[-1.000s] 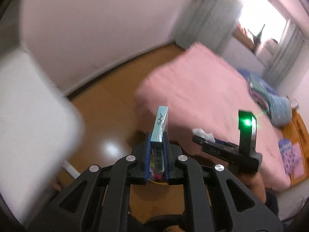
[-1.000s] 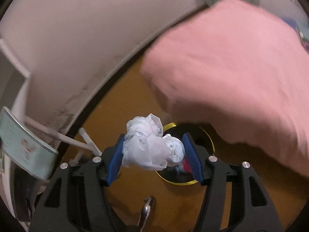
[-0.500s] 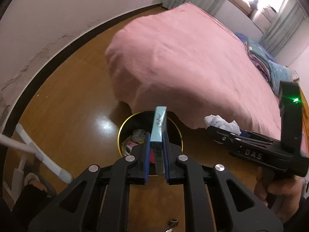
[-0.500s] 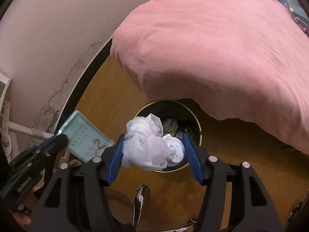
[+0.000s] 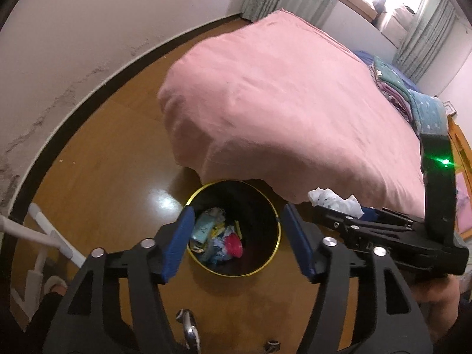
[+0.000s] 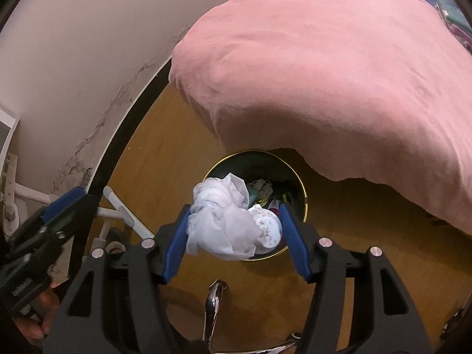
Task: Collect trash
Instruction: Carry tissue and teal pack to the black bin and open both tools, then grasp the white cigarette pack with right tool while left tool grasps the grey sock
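Left tongs [image 5: 236, 240] were seen spread wide and empty at the lower centre of the left view, poised above the bin [image 5: 233, 227], whose mouth showed between the blue pads [image 5: 177, 244]. Mixed litter, among it a pale blue packet [image 5: 203, 230], lay in the bin's bottom. Right tongs [image 6: 234, 233] were clenched on a crumpled white tissue [image 6: 230, 230] at the centre of the right view, with the bin's gold rim [image 6: 305, 203] just behind and partly hidden by the wad. The bin stood on the wooden floor [image 5: 112, 183], tucked against the overhanging pink bedcover [image 5: 280, 94] in the upper right.

The step in hand was judged to be the dropping of trash into the bin. For the next move, the tissue would need to be brought squarely over the opening, clear of the rim and the bedcover, and the right tongs then released.
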Demonstrator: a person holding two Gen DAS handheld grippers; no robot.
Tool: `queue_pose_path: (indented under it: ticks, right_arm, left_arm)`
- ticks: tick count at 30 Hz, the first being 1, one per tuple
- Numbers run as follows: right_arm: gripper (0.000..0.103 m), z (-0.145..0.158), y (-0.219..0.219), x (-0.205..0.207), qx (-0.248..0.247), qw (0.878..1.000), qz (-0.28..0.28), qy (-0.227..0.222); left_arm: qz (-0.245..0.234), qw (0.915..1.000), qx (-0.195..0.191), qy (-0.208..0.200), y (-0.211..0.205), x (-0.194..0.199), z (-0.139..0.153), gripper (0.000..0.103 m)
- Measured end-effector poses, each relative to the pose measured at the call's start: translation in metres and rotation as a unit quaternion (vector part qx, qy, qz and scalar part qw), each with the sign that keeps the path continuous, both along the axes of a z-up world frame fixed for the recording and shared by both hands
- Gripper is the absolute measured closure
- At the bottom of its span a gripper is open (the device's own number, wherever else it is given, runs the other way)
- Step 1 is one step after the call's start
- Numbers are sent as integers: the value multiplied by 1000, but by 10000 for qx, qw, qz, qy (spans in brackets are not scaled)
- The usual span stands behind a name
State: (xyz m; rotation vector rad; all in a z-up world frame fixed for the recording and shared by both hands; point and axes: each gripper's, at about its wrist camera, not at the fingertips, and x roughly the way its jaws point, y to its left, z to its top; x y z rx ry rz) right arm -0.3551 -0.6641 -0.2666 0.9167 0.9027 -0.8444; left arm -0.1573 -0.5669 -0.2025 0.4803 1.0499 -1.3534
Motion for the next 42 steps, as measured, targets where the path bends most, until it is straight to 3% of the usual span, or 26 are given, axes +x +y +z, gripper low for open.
queue_pose_path:
  ticks: [5, 8, 14, 20, 24, 28, 31, 33, 34, 37, 41, 42]
  right_arm:
    - [42, 6, 1, 10, -161, 9998, 96, -34]
    - [29, 12, 5, 19, -421, 9990, 169, 32]
    - [28, 35, 15, 39, -862, 9958, 294, 125]
    - [23, 98, 59, 80, -2013, 9756, 827, 274]
    - [20, 156, 106, 127, -2462, 9575, 1491, -176]
    - [17, 200, 166, 196, -2221, 9339, 2629, -968]
    - [17, 221, 225, 269, -1687, 9015, 3719, -1432]
    - [17, 228, 261, 309, -1403, 8826, 4230, -1500]
    - [17, 230, 277, 326, -1278, 8738, 4437, -1525]
    - [17, 233, 337, 384, -818, 8496, 4986, -1511]
    - [16, 227, 391, 437, -293, 8410, 5225, -1374]
    - [16, 222, 395, 447, -270, 8422, 5226, -1300]
  left_arm:
    - [215, 9996, -127, -161, 25, 10, 29, 33]
    - [317, 9985, -235, -373, 40, 15, 49, 23]
    - [602, 9944, -487, -722, 89, 31, 102, 14]
    - [1130, 9839, -623, -1237, 164, 69, 153, 11]
    - [1853, 9706, -539, -1441, 238, 123, 187, 10]
    - [2843, 9420, -296, -1760, 319, 183, 205, 9]
    - [3695, 9116, -197, -1792, 394, 226, 204, 9]
    - [4210, 8922, -119, -1629, 442, 251, 198, 9]
    - [4300, 8882, -49, -1616, 458, 259, 197, 9]
    - [4949, 8542, 17, -1597, 515, 277, 198, 9]
    - [5170, 8450, -17, -1363, 567, 281, 193, 9]
    - [5259, 8389, 29, -1399, 579, 281, 192, 9]
